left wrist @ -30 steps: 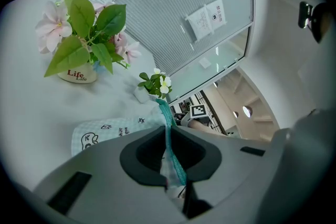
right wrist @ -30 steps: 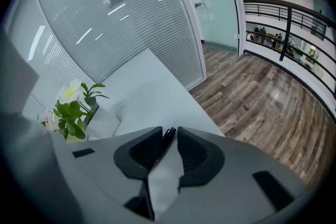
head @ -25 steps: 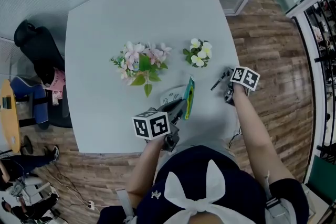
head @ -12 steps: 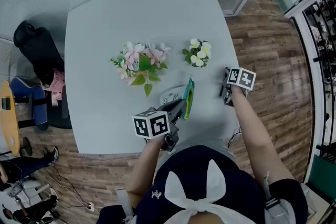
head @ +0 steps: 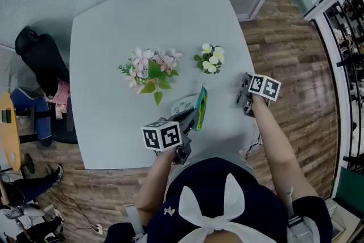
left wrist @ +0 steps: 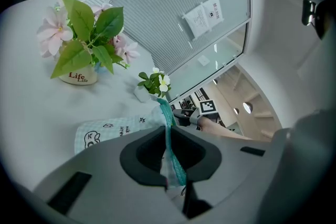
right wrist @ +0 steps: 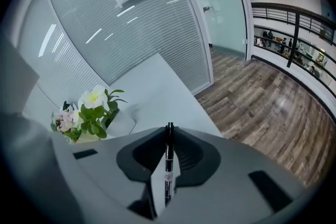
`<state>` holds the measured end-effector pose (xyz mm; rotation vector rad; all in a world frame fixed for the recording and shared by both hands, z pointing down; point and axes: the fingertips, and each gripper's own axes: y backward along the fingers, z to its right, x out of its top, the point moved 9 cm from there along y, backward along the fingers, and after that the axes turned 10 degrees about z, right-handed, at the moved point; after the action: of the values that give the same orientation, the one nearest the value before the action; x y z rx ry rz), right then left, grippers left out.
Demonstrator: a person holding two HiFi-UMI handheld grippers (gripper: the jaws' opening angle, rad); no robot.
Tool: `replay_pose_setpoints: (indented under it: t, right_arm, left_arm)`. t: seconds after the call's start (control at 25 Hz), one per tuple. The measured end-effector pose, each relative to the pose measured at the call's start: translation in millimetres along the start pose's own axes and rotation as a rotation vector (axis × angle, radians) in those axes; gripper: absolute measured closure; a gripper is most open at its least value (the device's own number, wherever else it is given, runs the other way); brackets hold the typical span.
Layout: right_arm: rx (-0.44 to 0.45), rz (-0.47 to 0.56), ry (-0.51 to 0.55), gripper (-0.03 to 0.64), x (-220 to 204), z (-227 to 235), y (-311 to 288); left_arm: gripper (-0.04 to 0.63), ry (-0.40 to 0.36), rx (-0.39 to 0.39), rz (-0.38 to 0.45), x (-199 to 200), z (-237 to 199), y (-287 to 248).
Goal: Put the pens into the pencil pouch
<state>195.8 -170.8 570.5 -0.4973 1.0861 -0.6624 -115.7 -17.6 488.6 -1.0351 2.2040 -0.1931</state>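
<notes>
The pale checked pencil pouch (head: 187,104) with a teal zip edge lies near the table's front; in the left gripper view the pouch (left wrist: 113,128) rises into the jaws. My left gripper (head: 192,118) (left wrist: 167,150) is shut on that teal edge and holds it up. At the table's right edge my right gripper (head: 243,95) (right wrist: 169,148) has just been closing and is shut on a black pen (right wrist: 168,165), which stands upright between its pads, lifted off the table. The pen (head: 241,90) is a thin dark line in the head view.
A pot of pink flowers (head: 151,68) and a small pot of white flowers (head: 210,58) stand behind the pouch on the grey table (head: 114,122). The right gripper is near the table's right edge, over wooden floor (head: 290,48). A black chair (head: 40,54) stands at the left.
The pen lay on the table in front of the open right gripper; now that gripper grips it and has risen a little. The left gripper and pouch stayed put.
</notes>
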Motion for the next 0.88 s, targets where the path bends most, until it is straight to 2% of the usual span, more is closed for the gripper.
replay_pose_setpoints:
  t: [0.88]
  right_arm:
    - [0.114, 0.141, -0.011, 0.566, 20, -14, 48]
  left_arm:
    - [0.548, -0.013, 0.028, 0.036, -2, -1, 9]
